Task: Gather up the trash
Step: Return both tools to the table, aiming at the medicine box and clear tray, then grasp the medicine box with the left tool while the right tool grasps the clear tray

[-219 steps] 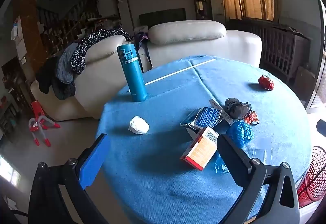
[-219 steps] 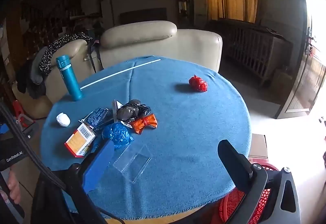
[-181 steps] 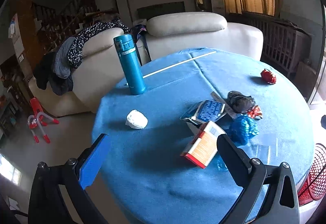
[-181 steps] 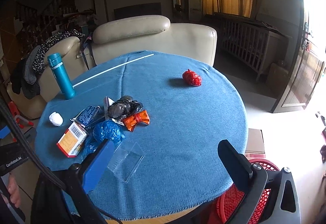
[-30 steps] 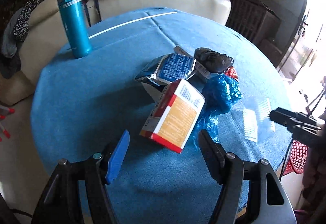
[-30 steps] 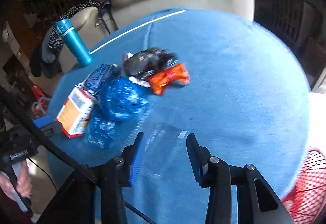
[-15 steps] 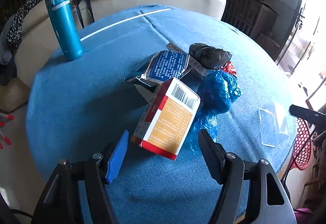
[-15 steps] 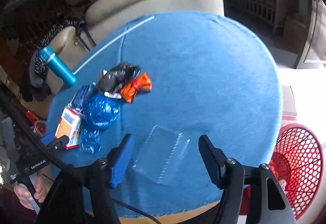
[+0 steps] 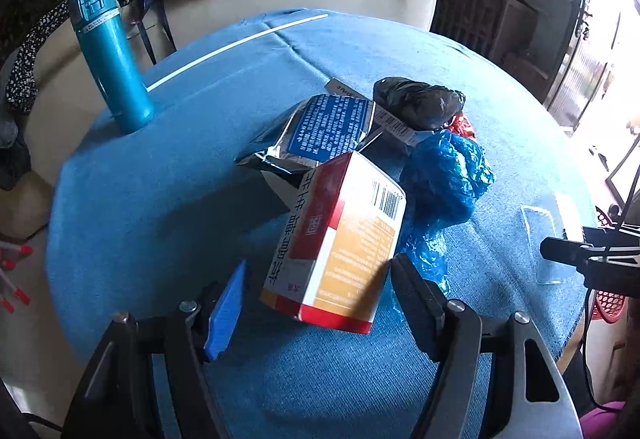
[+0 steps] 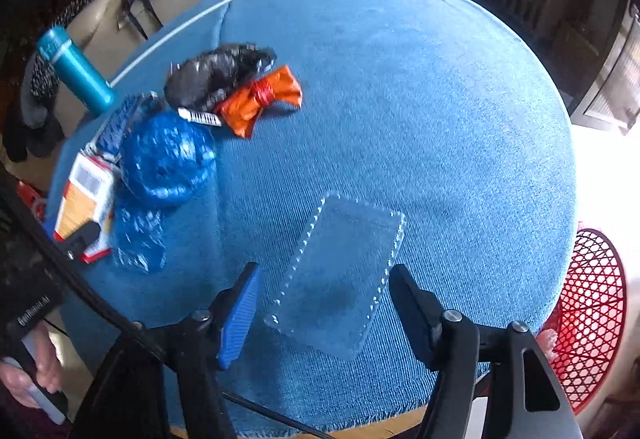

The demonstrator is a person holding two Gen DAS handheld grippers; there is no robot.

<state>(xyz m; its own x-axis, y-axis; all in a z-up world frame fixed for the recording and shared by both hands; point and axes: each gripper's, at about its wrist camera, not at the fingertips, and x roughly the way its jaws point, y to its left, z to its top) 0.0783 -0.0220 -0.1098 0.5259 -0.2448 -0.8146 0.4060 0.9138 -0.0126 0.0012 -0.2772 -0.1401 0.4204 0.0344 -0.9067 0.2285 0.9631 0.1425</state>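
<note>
Both grippers straddle targets, nothing gripped: left gripper [image 9: 316,297] wide round carton [image 9: 340,243]; right gripper [image 10: 324,303], jaws just narrowing, round clear tray [image 10: 340,279], my basket-side grab.

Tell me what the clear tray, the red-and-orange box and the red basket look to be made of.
Clear tray: thin glossy transparent plastic; the cloth shows through it. Red-and-orange box: printed, slightly glossy cardboard, with creased edges and a barcode. Red basket: probably moulded plastic, an open lattice.

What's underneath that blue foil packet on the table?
The blue foil packet lies across a white carton and leans over the orange and red box. Most of that carton is hidden beneath it.
</note>
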